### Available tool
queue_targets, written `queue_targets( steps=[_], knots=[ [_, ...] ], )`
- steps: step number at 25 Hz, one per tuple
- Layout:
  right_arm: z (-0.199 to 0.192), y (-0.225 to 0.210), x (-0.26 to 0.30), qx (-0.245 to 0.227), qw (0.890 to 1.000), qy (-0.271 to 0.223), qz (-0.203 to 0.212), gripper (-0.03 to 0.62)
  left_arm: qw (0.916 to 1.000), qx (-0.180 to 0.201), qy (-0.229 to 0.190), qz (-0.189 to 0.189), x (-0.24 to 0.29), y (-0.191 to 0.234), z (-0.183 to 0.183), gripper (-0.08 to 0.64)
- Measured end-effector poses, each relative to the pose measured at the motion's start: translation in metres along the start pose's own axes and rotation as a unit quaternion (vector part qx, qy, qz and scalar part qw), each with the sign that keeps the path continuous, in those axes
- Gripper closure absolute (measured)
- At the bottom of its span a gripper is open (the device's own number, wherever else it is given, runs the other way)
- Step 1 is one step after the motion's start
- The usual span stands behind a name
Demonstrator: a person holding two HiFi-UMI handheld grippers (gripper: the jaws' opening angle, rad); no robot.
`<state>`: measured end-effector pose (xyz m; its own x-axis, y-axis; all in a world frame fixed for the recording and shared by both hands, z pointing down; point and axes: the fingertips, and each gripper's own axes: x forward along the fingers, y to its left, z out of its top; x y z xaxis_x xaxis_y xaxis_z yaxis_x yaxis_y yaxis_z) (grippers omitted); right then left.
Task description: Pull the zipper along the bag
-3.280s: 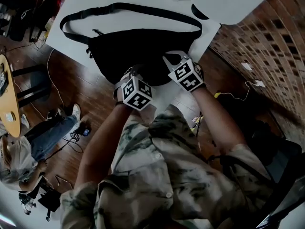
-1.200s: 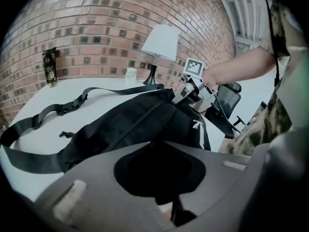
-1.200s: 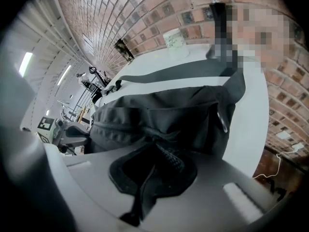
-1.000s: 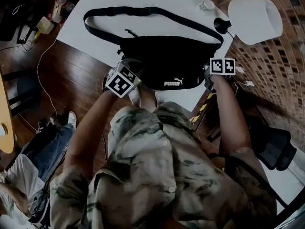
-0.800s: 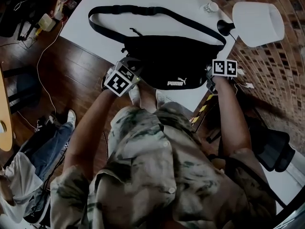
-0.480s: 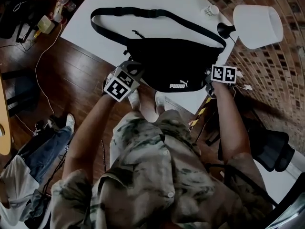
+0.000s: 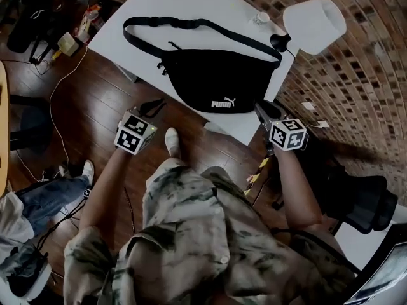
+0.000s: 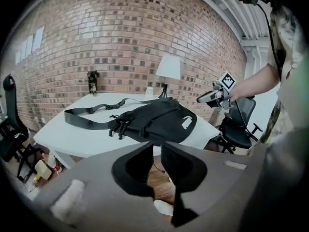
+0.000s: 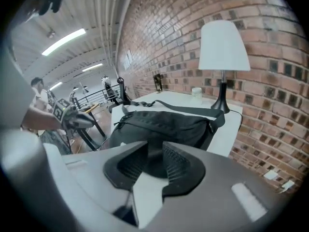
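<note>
Head view: the black waist bag [image 7: 219,81] lies on the white table [image 7: 121,33], with the left gripper [image 7: 151,108] and right gripper [image 7: 263,111] both held off the bag's near side. Left gripper view: the jaws are narrowly apart and empty, the bag beyond them. Right gripper view: the same. With nothing pinning it, a tug would likely drag the whole bag.

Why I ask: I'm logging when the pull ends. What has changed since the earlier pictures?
Both grippers have left the ends of the bag and drawn back toward the person. The left gripper now hangs over the floor, and the right gripper is off the near right corner of the table. Both have jaws slightly apart and empty. The bag stays flat on the table, and the lamp is in place.
</note>
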<state>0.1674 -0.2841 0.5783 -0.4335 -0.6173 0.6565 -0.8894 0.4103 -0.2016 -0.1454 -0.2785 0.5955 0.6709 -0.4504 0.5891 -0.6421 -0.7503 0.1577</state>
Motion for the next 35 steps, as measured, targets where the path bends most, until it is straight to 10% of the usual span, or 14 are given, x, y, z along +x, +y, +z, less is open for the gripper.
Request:
queue_targets(
  steps=[11,21,35],
  knots=[
    [-0.119,0.140,-0.225,-0.087,0.987,-0.108,0.077,0.520,0.9924,-0.070,-0.089,0.049,-0.163,-0.255,0.006,0.514],
    [-0.175,0.231,-0.354,-0.101,0.976,-0.159,0.107,0.520,0.9924,-0.013,-0.122,0.001,-0.249,-0.425,0.019,0.532],
    [-0.225,0.465,-0.437,-0.147,0.961,-0.214,0.100,0.515,0.9853,0.022,-0.157,-0.065,-0.425,-0.494,-0.106,0.533]
  ],
)
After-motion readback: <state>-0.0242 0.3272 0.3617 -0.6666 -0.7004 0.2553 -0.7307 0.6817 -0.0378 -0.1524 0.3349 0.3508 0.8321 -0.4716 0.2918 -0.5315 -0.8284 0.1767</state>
